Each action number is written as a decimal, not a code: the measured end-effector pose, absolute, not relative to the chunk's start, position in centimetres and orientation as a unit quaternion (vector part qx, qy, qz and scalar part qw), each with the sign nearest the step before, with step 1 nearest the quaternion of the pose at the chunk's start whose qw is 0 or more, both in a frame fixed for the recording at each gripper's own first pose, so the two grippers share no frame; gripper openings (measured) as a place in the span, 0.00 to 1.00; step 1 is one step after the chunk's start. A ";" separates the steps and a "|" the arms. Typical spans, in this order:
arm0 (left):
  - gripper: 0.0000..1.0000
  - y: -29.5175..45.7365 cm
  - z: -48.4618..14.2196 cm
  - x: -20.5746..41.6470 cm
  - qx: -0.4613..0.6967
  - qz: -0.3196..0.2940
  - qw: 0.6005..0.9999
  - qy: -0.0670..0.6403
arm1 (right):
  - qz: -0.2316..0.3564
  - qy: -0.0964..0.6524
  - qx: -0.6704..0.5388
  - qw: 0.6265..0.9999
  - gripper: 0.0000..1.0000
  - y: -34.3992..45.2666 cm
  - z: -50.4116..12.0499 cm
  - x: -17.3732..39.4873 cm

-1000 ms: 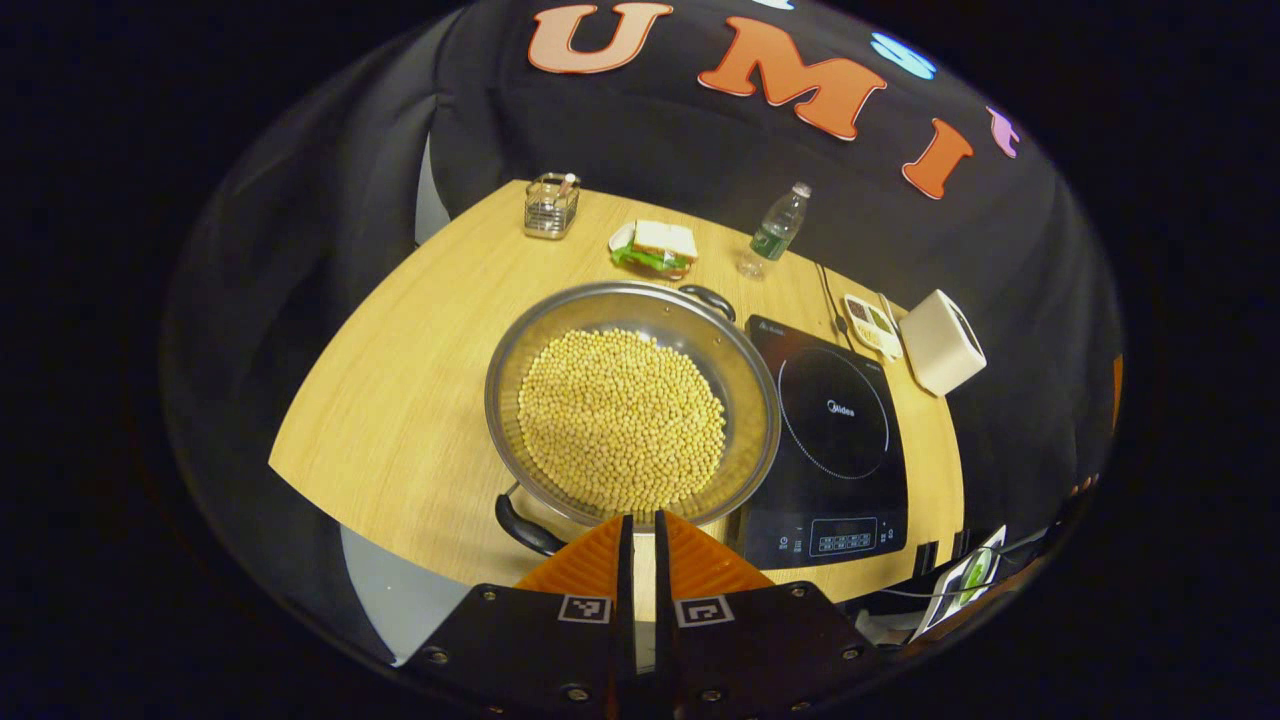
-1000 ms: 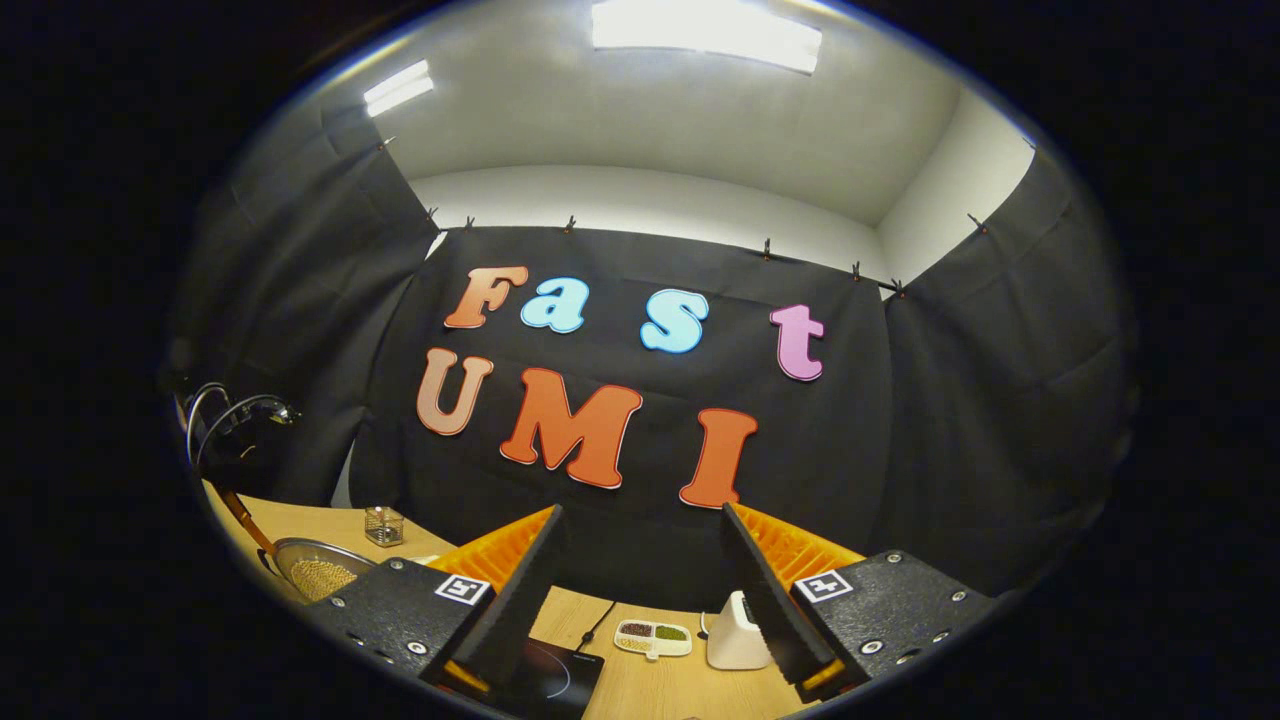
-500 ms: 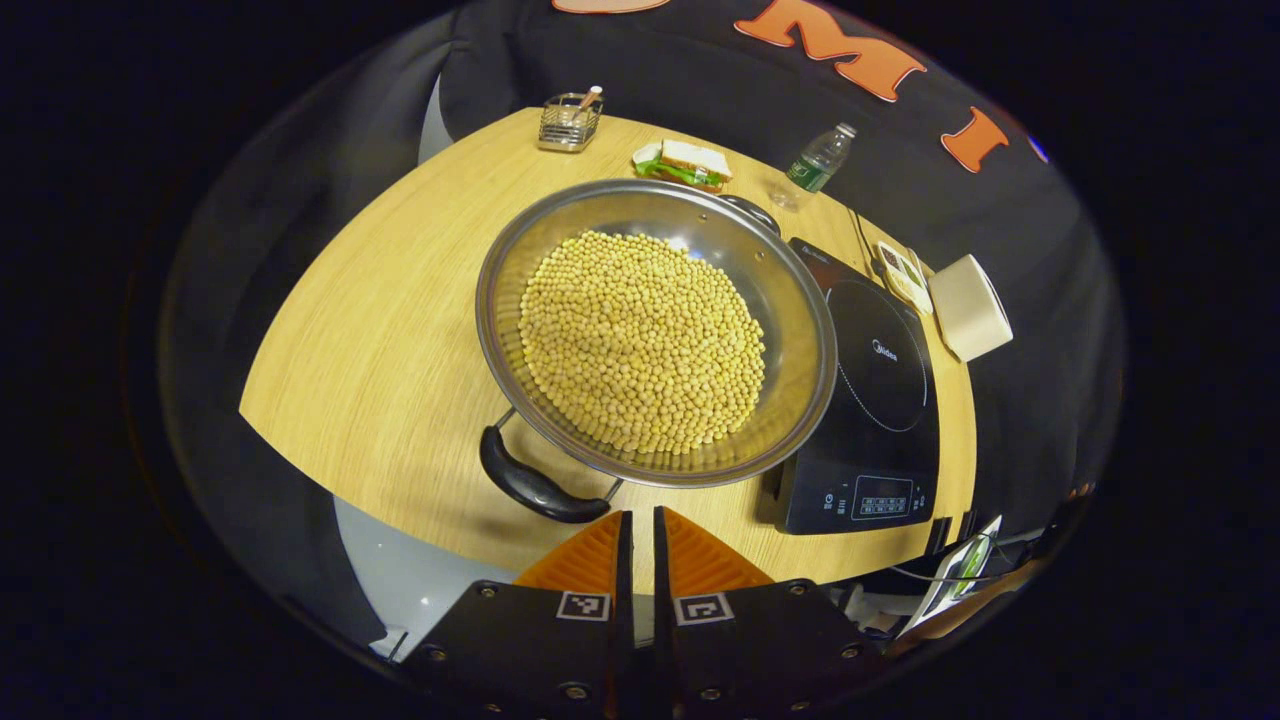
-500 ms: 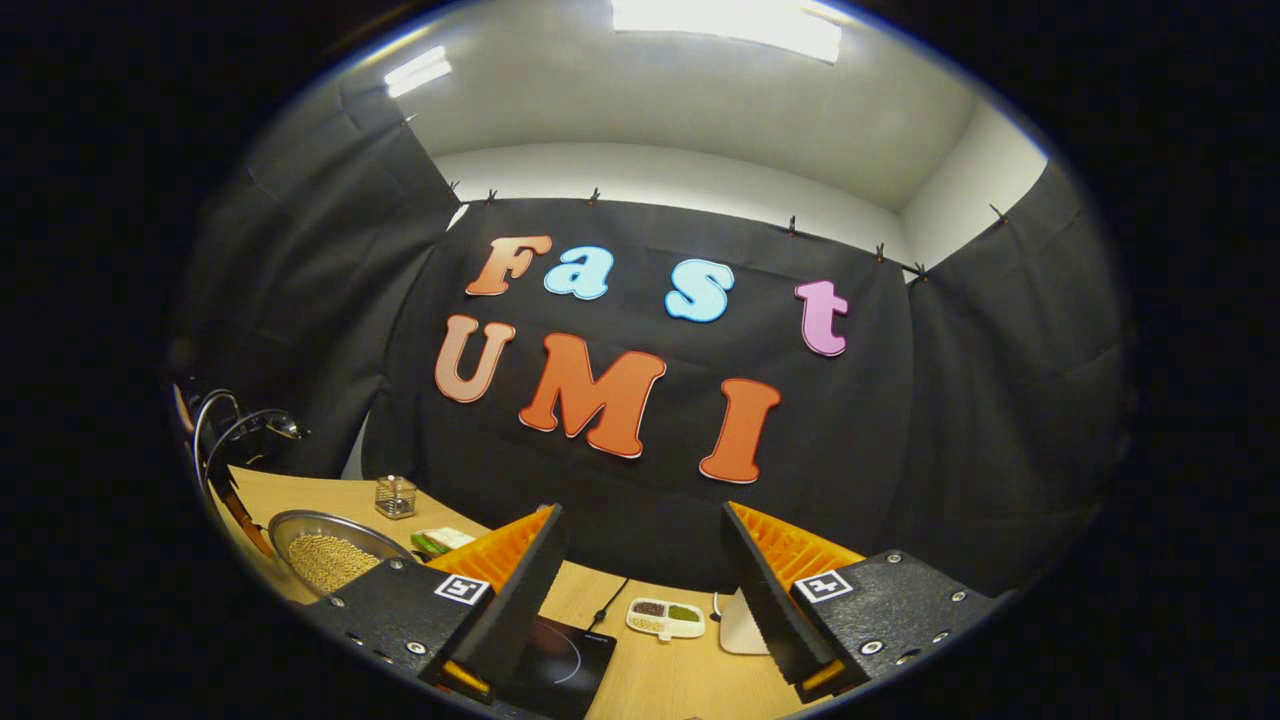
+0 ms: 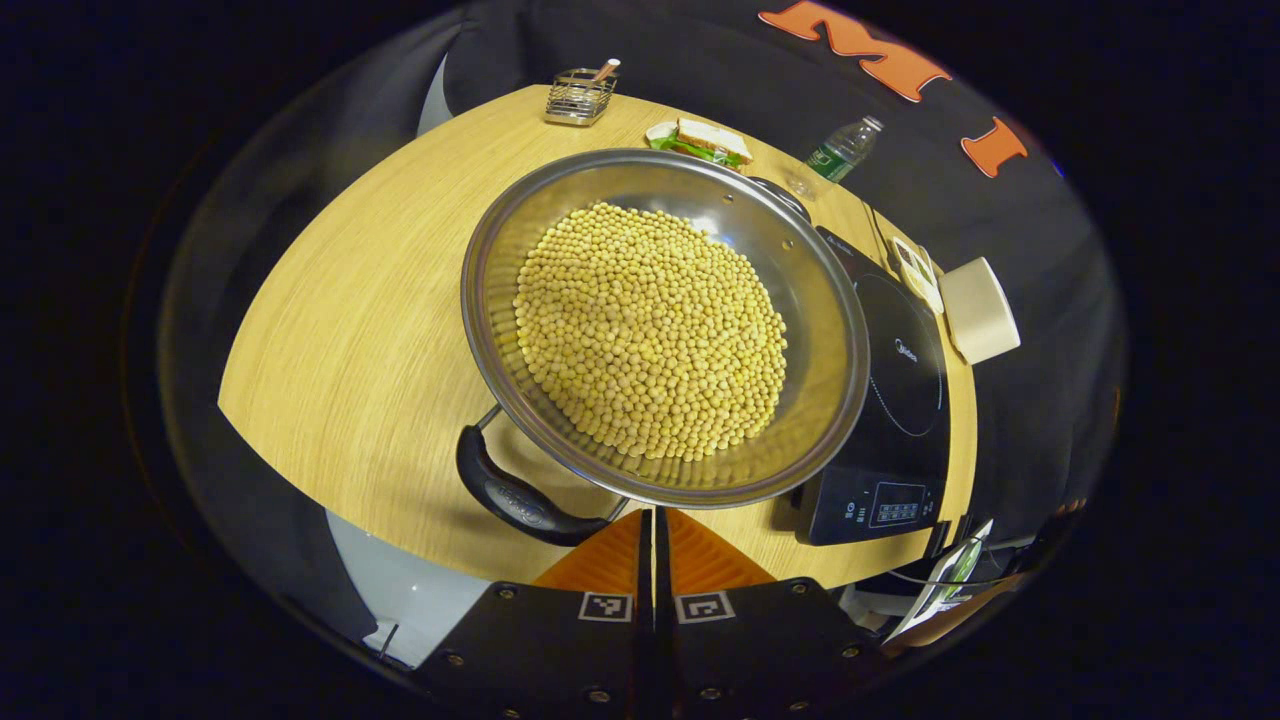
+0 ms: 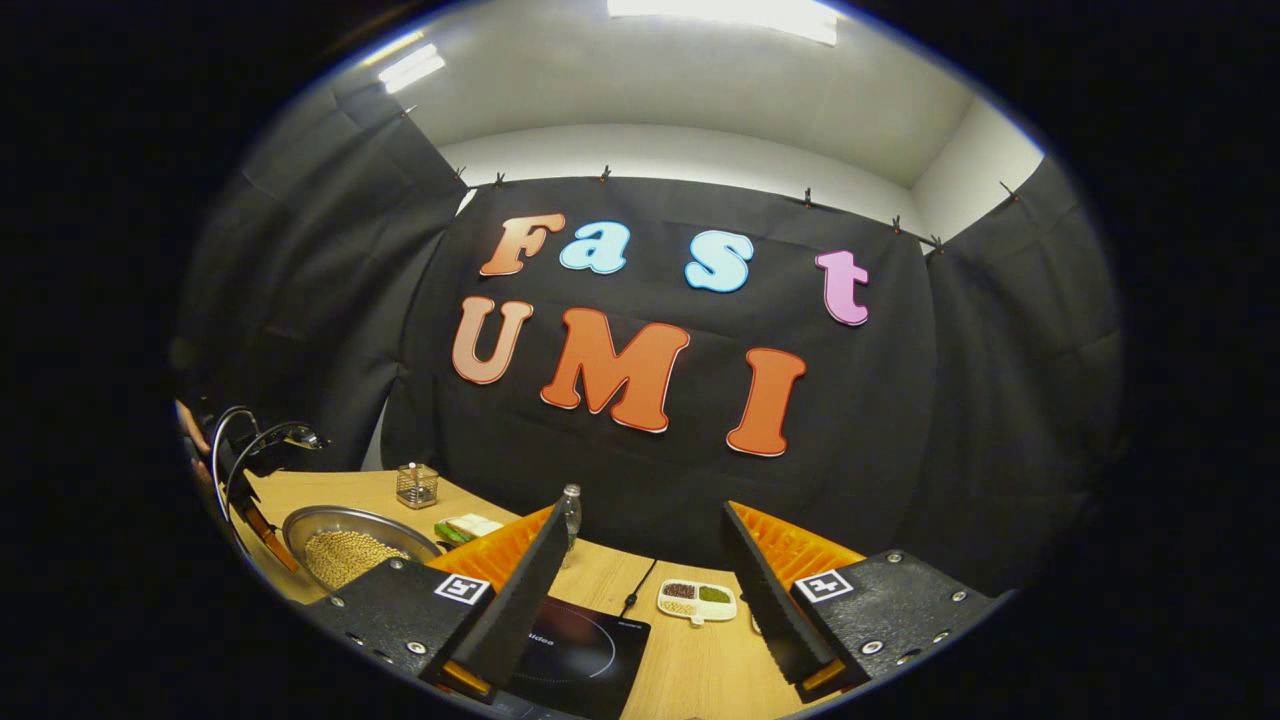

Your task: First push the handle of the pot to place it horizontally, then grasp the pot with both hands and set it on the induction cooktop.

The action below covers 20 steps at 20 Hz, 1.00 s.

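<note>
We're in a staged recording booth dressed as a kitchen corner. Black cloth [image 6: 300, 300] hangs clipped along a rail on every side, white room wall [image 6: 680, 150] and ceiling lights [image 6: 725, 15] showing above it. One wooden table [image 5: 340, 300] carries the kitchen props: an induction cooktop [image 5: 900, 370], a steel pot [image 5: 820, 300] of soybeans [image 5: 650, 330], a sandwich [image 5: 712, 140], a water bottle [image 5: 845, 148], a wire utensil holder [image 5: 580, 98], and a divided dish of beans [image 6: 697, 598].

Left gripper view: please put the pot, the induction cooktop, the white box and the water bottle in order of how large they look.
1. pot, also nearest the camera
2. induction cooktop, partly hidden behind the pot
3. white box
4. water bottle, farthest away, so its real size is unsure
</note>
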<state>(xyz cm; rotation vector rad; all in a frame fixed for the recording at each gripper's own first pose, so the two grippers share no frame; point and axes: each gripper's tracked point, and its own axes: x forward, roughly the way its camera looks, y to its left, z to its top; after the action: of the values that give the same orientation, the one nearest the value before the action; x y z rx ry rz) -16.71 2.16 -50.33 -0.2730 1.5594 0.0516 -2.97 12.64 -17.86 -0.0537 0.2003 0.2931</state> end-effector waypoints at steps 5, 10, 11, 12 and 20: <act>0.01 3.9 -51.1 -15.6 -0.104 0.028 0.706 0.700 | 0.160 0.119 -0.026 0.979 0.95 14.8 -19.5 -2.6; 0.01 6.4 -51.8 -15.1 -0.091 0.047 0.707 0.699 | 0.183 0.141 -0.023 0.973 0.95 17.6 -21.6 -2.4; 0.01 7.2 -52.1 -15.0 -0.088 0.052 0.708 0.699 | 0.187 0.145 -0.024 0.971 0.95 18.2 -22.0 -2.3; 0.01 8.1 -52.3 -14.8 -0.083 0.060 0.709 0.698 | 0.191 0.150 -0.024 0.970 0.95 18.8 -22.4 -2.2; 0.01 12.5 -53.3 -13.1 -0.058 0.087 0.726 0.680 | 0.230 0.190 -0.014 0.954 0.95 24.0 -25.9 -1.7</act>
<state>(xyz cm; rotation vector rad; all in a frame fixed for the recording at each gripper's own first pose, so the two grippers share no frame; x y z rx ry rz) -13.14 12.55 -53.26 -0.1276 1.4990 0.1920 -1.68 24.01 -25.88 -0.0281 0.3861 0.4664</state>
